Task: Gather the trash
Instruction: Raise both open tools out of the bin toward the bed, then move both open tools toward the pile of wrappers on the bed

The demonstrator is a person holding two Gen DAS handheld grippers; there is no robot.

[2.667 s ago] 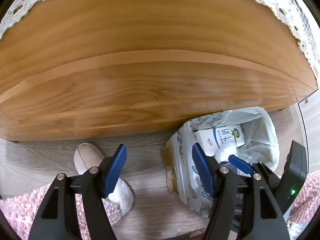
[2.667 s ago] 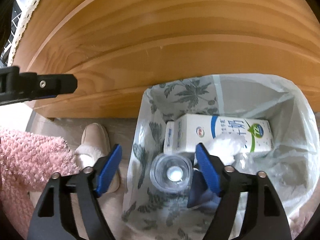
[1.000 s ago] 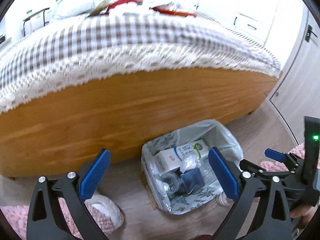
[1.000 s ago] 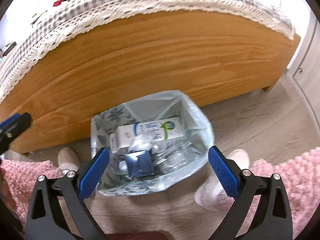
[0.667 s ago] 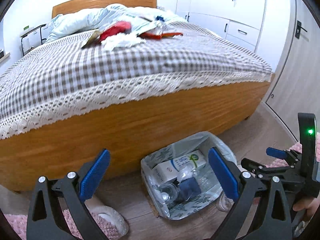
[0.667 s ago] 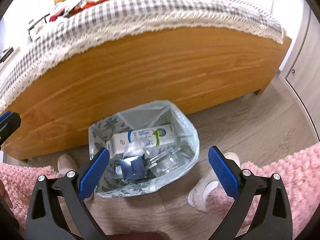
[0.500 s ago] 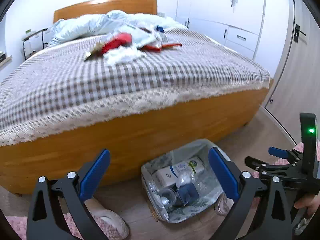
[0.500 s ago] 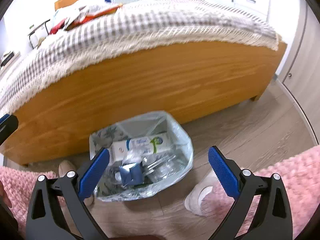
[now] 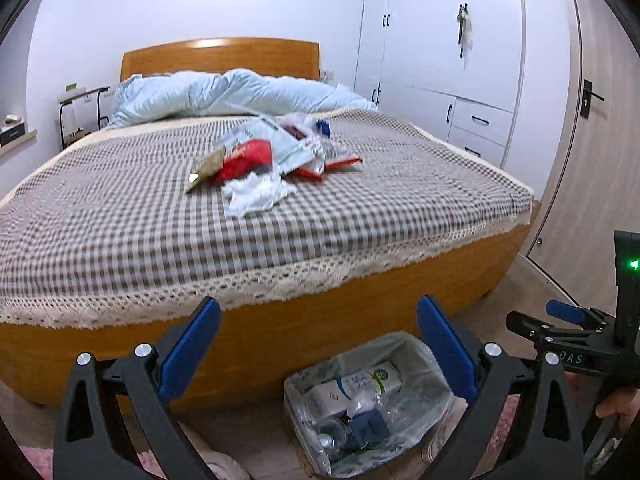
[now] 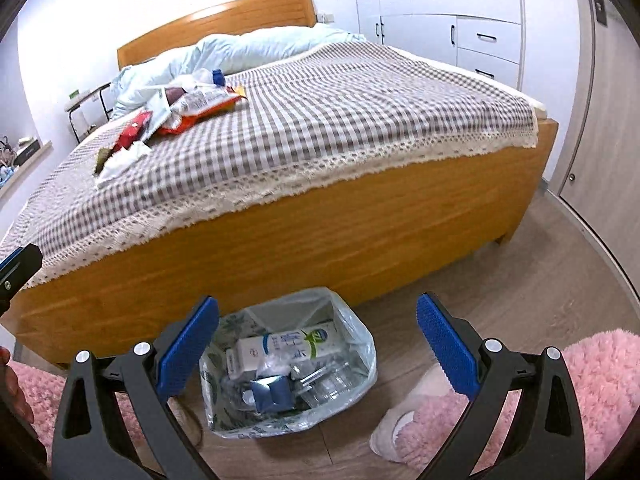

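Both views are evenly and fairly brightly lit by soft indoor light from above, with a cool violet cast on the white walls. A glare patch sits on the top of the wooden headboard [image 9: 220,50]. Shadows are soft: a dim band lies on the floor [image 10: 520,300] under the near edge of the bed frame [image 10: 320,232]. The fisheye lens bows straight lines strongly, curving the wardrobe [image 9: 452,60] doors at the right, and black vignette fills the corners. The checked bedspread [image 9: 120,220] looks slightly smeared, while the trash pile [image 9: 272,160] in the middle stays moderately sharp.
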